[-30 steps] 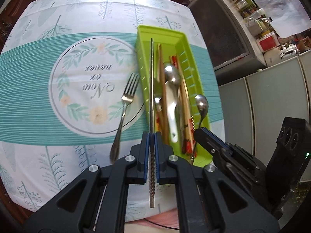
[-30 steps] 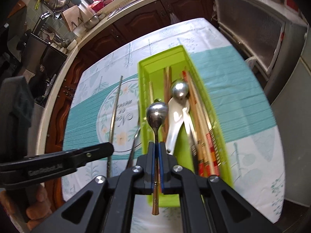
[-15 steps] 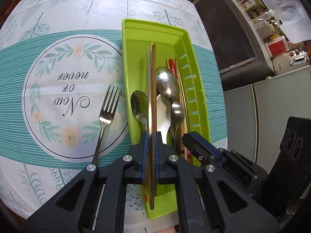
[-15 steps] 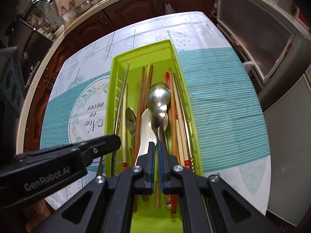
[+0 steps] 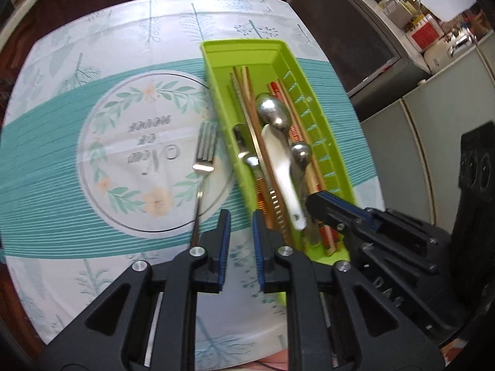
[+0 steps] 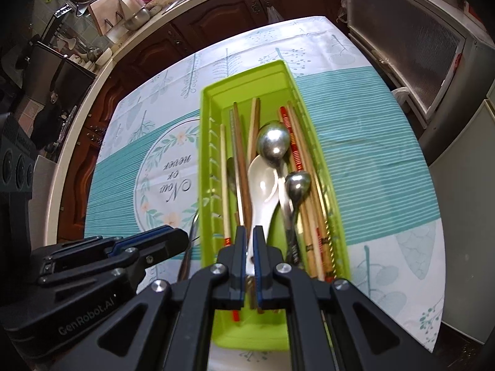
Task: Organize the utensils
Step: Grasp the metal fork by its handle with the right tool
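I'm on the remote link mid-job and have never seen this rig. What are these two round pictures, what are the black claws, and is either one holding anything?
Each picture comes from a fisheye camera on a hand-held gripper, looking along its fingers. The left gripper is open and empty over the tablecloth, beside a fork lying outside the tray. The right gripper is slightly open over the green tray, holding nothing; a white spoon lies beneath. The tray holds chopsticks and metal spoons.
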Available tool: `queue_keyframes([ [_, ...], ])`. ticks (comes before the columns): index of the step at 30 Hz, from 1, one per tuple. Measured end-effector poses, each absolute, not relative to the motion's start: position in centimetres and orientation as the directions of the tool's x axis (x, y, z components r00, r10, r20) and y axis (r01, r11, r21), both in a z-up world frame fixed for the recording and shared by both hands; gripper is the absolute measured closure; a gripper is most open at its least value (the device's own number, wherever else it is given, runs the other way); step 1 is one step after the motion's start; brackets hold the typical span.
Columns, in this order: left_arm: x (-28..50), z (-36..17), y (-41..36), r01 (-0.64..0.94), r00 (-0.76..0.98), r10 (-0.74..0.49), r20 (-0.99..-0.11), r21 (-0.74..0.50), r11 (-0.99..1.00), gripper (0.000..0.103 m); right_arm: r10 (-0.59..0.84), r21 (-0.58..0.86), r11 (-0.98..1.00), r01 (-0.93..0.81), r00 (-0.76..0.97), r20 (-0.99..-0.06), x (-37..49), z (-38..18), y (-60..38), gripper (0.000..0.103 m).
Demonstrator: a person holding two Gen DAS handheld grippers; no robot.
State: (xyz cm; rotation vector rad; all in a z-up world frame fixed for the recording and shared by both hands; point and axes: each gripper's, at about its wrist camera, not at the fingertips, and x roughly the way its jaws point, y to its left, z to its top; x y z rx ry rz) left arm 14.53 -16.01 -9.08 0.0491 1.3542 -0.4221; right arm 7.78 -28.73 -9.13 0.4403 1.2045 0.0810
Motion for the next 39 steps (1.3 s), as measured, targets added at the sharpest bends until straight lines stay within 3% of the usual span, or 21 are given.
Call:
queue_keyframes([
  [4, 13.6, -7.9, -13.6, 0.326, 0.211, -0.228, -0.951, -0.152, 0.933, 0.079, 0.322, 0.396, 0.906, 0.152, 0.360, -0.876, 7.2, -8.6, -27.4, 0.099],
  [15, 13.4, -6.7, -7.3, 0.269, 0.246, -0.186, -0.951, -0.118, 0.956, 0.077, 0.407, 0.464, 0.872, 0.158, 0.297, -0.864, 8.1, -8.8, -23.7, 0.097],
  [18, 13.7, -7.0, -6.0, 0.241, 0.261, -0.167, -0.951, -0.103, 0.965, 0.067, 0.408, 0.466, 0.864, 0.193, 0.276, -0.871, 9.1, -9.4, -22.9, 0.091],
  [21, 14.2, -7.5, -5.1, 0.223, 0.280, -0.161, -0.946, -0.099, 0.970, 0.063, 0.389, 0.447, 0.865, 0.227, 0.259, -0.884, 10.1, -10.0, -22.1, 0.086],
  [39, 17.9, -11.9, -2.0, 0.126, 0.227, -0.185, -0.956, -0.160, 0.979, 0.062, 0.177, 0.213, 0.923, 0.320, 0.141, -0.974, 14.8, -14.7, -19.1, 0.086],
])
